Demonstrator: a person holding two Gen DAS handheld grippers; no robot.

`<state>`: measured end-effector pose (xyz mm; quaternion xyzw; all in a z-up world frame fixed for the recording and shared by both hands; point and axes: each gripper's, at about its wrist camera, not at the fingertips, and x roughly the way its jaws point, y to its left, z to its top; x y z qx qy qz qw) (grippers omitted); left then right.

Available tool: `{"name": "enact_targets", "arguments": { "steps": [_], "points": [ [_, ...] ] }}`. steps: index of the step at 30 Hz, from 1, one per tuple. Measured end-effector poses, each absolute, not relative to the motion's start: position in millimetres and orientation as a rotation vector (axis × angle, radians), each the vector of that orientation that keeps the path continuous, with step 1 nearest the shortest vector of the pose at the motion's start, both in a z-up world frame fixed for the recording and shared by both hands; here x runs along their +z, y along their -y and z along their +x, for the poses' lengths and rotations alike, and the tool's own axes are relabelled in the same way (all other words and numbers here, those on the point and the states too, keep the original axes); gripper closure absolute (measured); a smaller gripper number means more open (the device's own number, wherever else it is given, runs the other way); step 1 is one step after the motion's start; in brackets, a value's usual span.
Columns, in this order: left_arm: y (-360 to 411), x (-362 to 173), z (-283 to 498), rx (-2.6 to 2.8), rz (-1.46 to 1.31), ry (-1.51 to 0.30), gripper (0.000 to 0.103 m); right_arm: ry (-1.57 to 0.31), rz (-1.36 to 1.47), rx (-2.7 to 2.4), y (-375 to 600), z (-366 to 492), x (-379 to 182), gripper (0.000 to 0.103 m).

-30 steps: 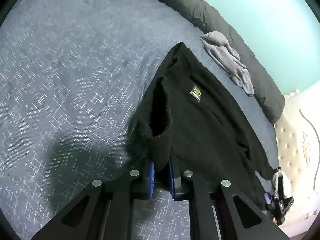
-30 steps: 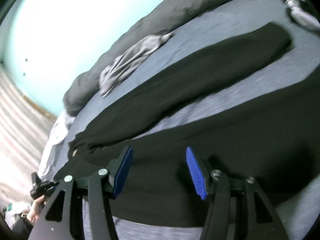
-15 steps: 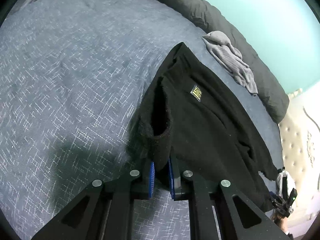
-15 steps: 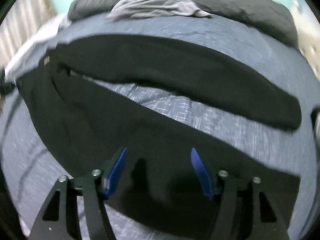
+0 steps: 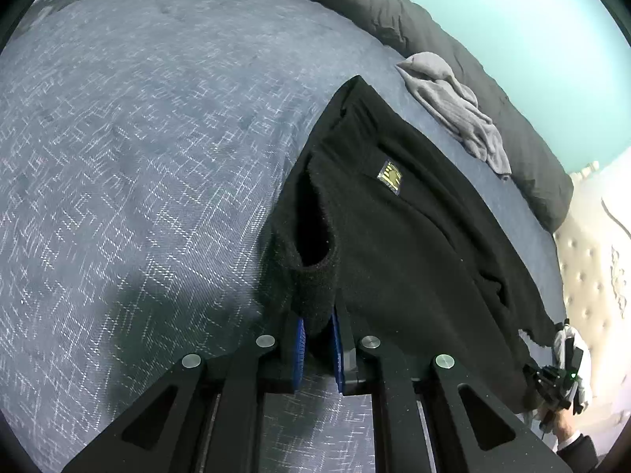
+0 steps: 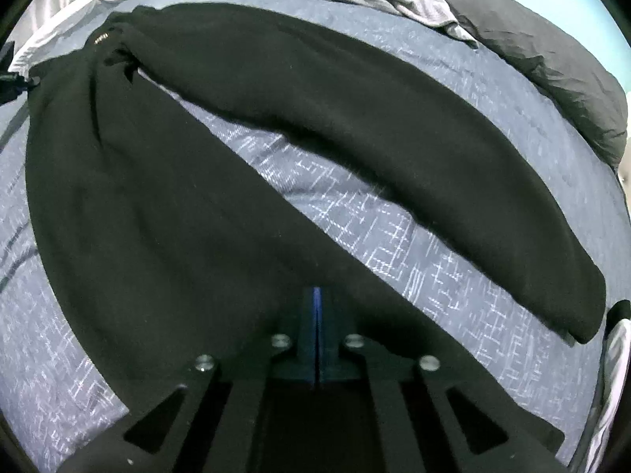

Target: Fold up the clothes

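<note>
Pinching black pants (image 5: 414, 236) waistband: left gripper (image 5: 317, 331); right gripper (image 6: 317, 315) fully closed over pants' leg.

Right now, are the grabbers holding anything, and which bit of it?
The left gripper pinches the black pants at the waistband edge. The right gripper is shut at a pant leg's edge; whether cloth is caught cannot be told.

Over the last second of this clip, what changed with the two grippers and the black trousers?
The right gripper rolled round and dropped toward the black trousers, and its jaws, wide open before, are now shut over a trouser leg; whether cloth is pinched cannot be seen. The left gripper stayed put, still clamped on the waistband. The grey garment and bedspread are unchanged.
</note>
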<state>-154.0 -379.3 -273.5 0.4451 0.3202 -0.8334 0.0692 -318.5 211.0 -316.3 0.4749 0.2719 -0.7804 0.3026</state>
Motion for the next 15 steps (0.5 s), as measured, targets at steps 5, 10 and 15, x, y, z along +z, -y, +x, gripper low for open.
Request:
{"name": "enact_targets", "arguments": {
  "steps": [5, 10, 15],
  "points": [
    [379.4, -275.0, -153.5, -2.505, 1.340, -0.966, 0.091, -0.693, 1.206, -2.145, -217.1, -327.5, -300.4, 0.103],
    [379.4, -276.6, -153.1, -2.502, 1.340, -0.968, 0.091, -0.577, 1.179, -2.071, -212.0, -326.5, -290.3, 0.102],
    [378.9, -278.0, -151.5, -2.496, 1.326, -0.975, 0.091, -0.613, 1.186, -1.998, -182.6, -319.0, -305.9, 0.040]
  ]
}}
